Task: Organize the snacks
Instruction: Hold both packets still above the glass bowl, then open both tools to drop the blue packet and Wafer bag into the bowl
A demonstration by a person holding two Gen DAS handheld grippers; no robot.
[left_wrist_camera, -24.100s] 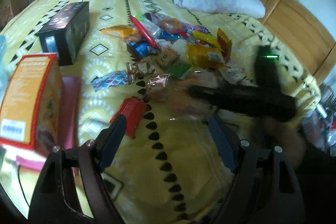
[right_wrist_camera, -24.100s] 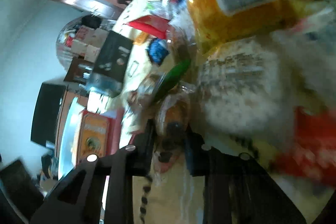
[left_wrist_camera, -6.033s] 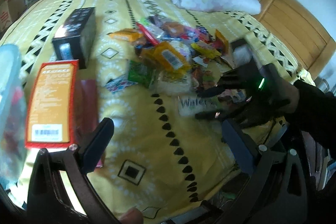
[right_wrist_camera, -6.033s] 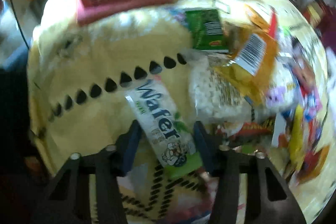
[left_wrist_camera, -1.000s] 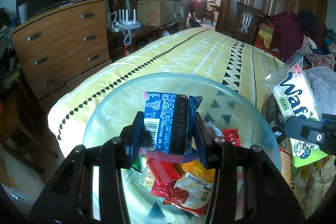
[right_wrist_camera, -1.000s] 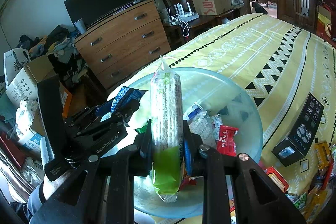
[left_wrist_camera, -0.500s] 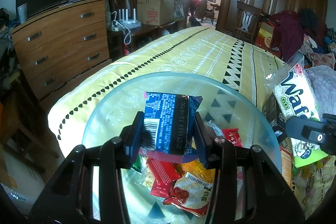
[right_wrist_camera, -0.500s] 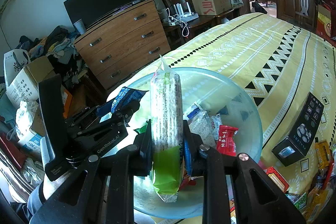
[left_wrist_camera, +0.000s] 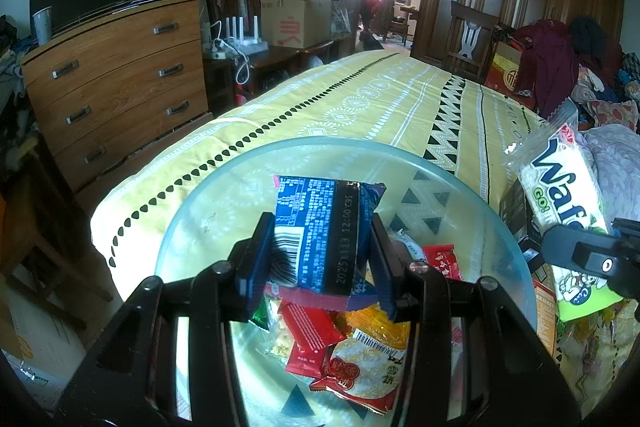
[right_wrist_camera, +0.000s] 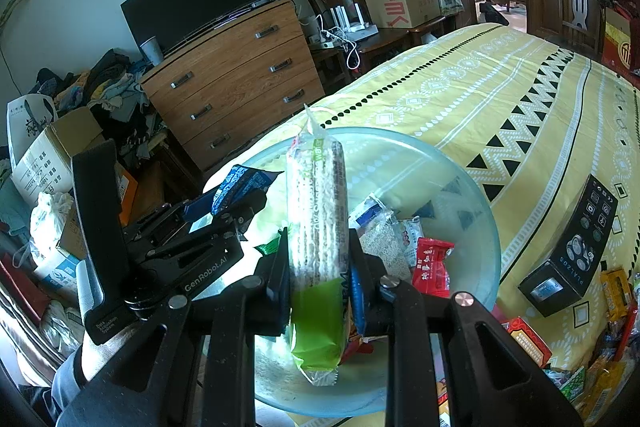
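Nothing has shifted in the last second: left gripper (left_wrist_camera: 318,259) stays clamped on the blue foil snack packet (left_wrist_camera: 326,227) at frame centre, right gripper (right_wrist_camera: 318,269) stays clamped on the long white-and-green wafer pack (right_wrist_camera: 316,227), upright between its jaws. Both hang over the round translucent glass bowl (left_wrist_camera: 460,183) on the yellow patterned bedspread (left_wrist_camera: 380,107), likely lined up so each item drops inside. Red and yellow packets (left_wrist_camera: 360,359) already fill the bowl's lower centre; more snacks lie loose at lower right.

Left gripper (left_wrist_camera: 320,259) clamps blue snack packet (left_wrist_camera: 324,227) above glass bowl (left_wrist_camera: 224,179).
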